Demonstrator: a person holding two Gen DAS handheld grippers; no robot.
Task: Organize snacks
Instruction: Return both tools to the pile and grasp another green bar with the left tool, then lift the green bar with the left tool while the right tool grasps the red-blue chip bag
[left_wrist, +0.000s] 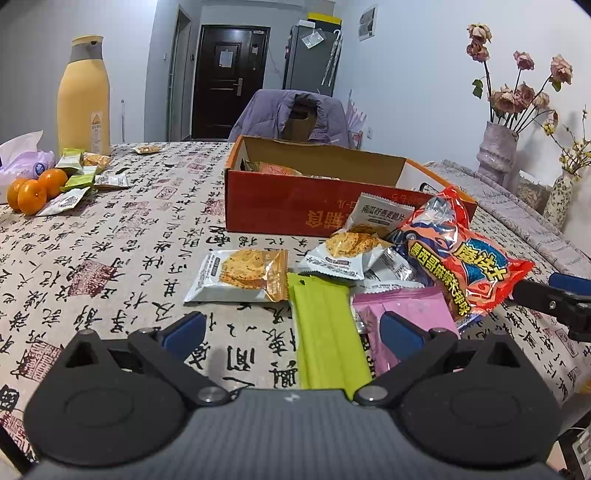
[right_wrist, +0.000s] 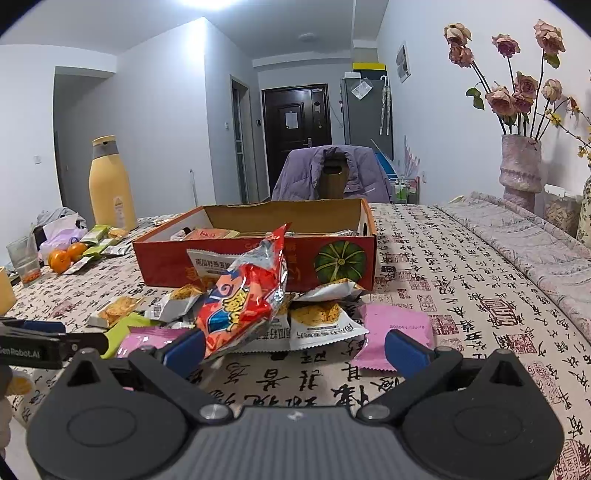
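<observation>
The right claw (right_wrist: 293, 345) stands open, and the red snack bag (right_wrist: 243, 299) lies against its left finger, its long axis rising toward the open cardboard box (right_wrist: 255, 254) behind. The left claw (left_wrist: 291, 328) is open too, over the green packet (left_wrist: 325, 332).

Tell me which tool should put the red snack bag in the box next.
Right. The right tool is open with the red snack bag propped against its finger; the left tool is open over the green packet.
</observation>
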